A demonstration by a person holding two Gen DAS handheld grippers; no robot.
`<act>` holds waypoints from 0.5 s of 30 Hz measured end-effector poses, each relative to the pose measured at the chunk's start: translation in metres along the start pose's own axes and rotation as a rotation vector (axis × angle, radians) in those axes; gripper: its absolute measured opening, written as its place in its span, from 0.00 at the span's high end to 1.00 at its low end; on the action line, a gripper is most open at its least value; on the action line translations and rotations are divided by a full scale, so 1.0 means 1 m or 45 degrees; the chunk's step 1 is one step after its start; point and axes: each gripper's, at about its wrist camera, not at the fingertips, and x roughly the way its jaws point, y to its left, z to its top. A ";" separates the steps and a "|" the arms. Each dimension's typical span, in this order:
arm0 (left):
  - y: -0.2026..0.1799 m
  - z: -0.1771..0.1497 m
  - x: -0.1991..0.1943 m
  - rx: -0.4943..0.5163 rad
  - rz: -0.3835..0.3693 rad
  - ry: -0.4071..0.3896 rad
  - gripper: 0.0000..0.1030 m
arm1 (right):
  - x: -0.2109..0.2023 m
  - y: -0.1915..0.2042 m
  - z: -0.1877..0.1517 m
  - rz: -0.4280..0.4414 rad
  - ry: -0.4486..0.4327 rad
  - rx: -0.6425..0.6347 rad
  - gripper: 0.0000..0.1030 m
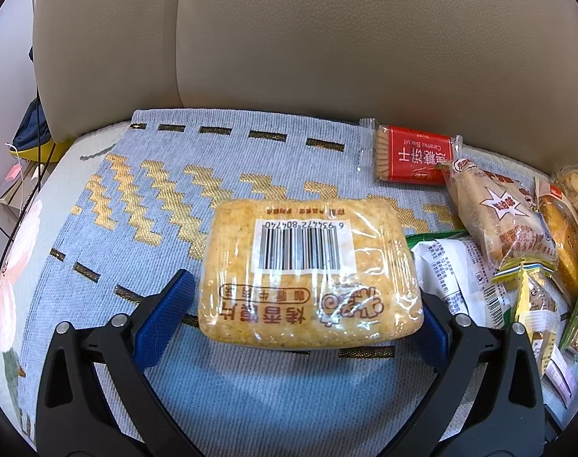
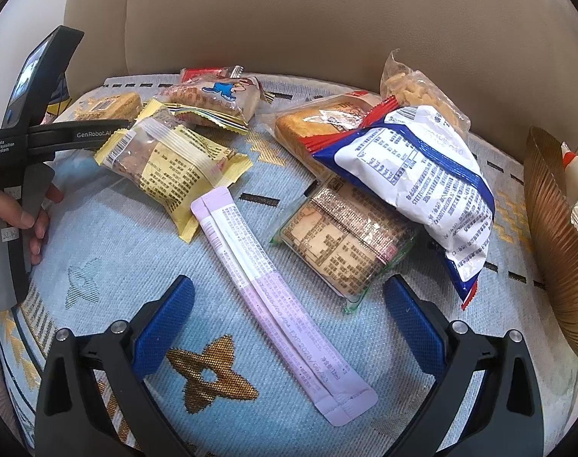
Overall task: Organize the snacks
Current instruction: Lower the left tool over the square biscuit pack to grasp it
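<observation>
A toasted-slice pack (image 1: pixel 308 266) in clear wrap, barcode up, lies on the blue patterned cloth (image 1: pixel 174 175). It sits between the fingers of my left gripper (image 1: pixel 308 297), which stands wide open. The left pad (image 1: pixel 163 312) is a small gap from the pack, and the pack's corner hides the right pad's tip. My right gripper (image 2: pixel 289 289) is open over a purple twin stick sachet (image 2: pixel 281 297) lying diagonally on the cloth. The left gripper (image 2: pixel 79 133) and the pack (image 2: pixel 110 104) also show in the right wrist view, far left.
More snacks crowd the cloth: a red biscuit pack (image 1: pixel 414 158), a yellow-wrapped cake (image 2: pixel 167 163), a cartoon pack (image 2: pixel 212 99), a bread pack (image 2: pixel 315 122), a green-edged cracker pack (image 2: pixel 346 240), a blue-white bag (image 2: pixel 414 175). A gold ribbed bowl (image 2: pixel 551 236) stands right. A beige backrest (image 1: pixel 327 38) rises behind.
</observation>
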 end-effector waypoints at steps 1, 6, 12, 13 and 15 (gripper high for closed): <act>0.000 0.000 0.000 0.000 0.000 0.001 0.03 | 0.000 0.001 0.000 -0.002 0.005 0.002 0.05; 0.000 0.002 -0.001 0.000 0.000 0.005 0.03 | -0.001 0.002 0.002 0.004 0.051 0.034 0.10; 0.000 0.001 -0.001 -0.003 0.000 0.010 0.03 | -0.002 0.000 -0.002 0.020 0.026 0.047 0.08; 0.000 0.001 -0.001 -0.004 -0.001 0.009 0.03 | -0.002 0.000 -0.003 0.016 0.016 0.048 0.07; 0.000 0.002 -0.001 -0.004 0.001 0.010 0.03 | -0.002 0.000 -0.004 0.012 0.005 0.045 0.05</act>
